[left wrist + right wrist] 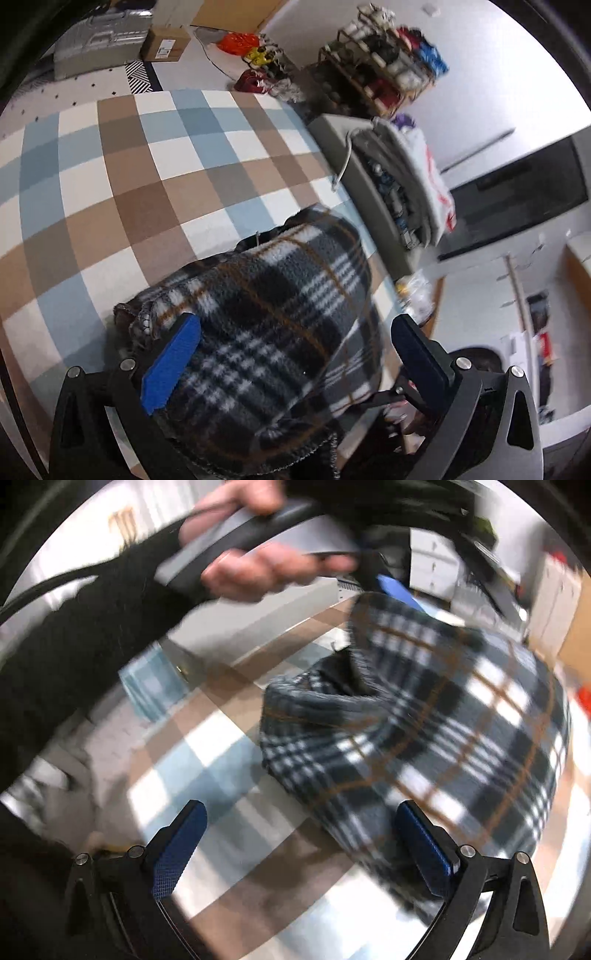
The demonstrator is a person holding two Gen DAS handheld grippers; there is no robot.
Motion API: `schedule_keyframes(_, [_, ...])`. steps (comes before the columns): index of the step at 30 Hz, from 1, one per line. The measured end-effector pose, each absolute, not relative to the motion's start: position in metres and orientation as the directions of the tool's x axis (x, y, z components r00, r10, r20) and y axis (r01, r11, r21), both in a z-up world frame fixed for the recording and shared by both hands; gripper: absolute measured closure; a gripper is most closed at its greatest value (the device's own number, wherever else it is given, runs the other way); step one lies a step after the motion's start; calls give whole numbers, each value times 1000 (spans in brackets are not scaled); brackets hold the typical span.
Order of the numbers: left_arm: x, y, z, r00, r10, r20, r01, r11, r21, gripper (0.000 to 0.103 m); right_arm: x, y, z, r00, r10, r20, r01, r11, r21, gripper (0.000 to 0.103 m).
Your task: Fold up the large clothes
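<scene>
A black, white and brown plaid fleece garment lies bunched in a folded heap on the blue, brown and white checked cloth. My left gripper straddles the heap with its jaws wide. The left blue pad rests against the fabric, while the right pad stands just off its edge. In the right wrist view the same garment fills the right half. My right gripper hovers open over the checked cloth beside the garment's near corner, nothing between its pads. A hand grips the left gripper's handle above.
A grey bin with stacked clothes stands at the cloth's right edge. Behind it is a wooden rack of small items. A cardboard box, a silver case and red bags lie on the floor beyond. A black sleeve crosses the left.
</scene>
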State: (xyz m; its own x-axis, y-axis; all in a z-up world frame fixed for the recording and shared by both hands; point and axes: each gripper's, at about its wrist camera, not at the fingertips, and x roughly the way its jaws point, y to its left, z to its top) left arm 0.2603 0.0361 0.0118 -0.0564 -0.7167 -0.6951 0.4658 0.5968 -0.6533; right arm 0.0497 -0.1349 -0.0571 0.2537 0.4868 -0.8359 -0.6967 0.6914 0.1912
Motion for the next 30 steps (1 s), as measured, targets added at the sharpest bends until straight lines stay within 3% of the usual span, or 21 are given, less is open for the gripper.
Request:
schedule_keyframes(6, [255, 52, 17, -60, -789, -612, 432, 532, -728, 3, 63, -183, -40, 178, 651, -738, -608, 662, 439, 0])
schedule_keyframes(11, [248, 64, 37, -31, -835, -550, 423, 487, -764, 3, 68, -204, -31, 242, 629, -738, -561, 712, 423, 0])
schedule_keyframes(17, [208, 72, 88, 52, -879, -473, 549, 421, -722, 3, 114, -224, -45, 164, 771, -616, -362, 628, 689, 0])
schedule_keyframes(21, [168, 64, 105, 30, -902, -431, 634, 350, -690, 3, 149, -238, -83, 68, 894, -443, -143, 448, 882, 0])
schedule_keyframes(25, [139, 50, 78, -59, -910, -410, 660, 273, -700, 3, 156, -243, -91, 81, 915, -395, -85, 401, 912, 0])
schedule_keyframes(30, [132, 29, 22, -78, -875, -479, 622, 333, -709, 3, 158, -247, -94, 93, 918, -385, -69, 392, 918, 0])
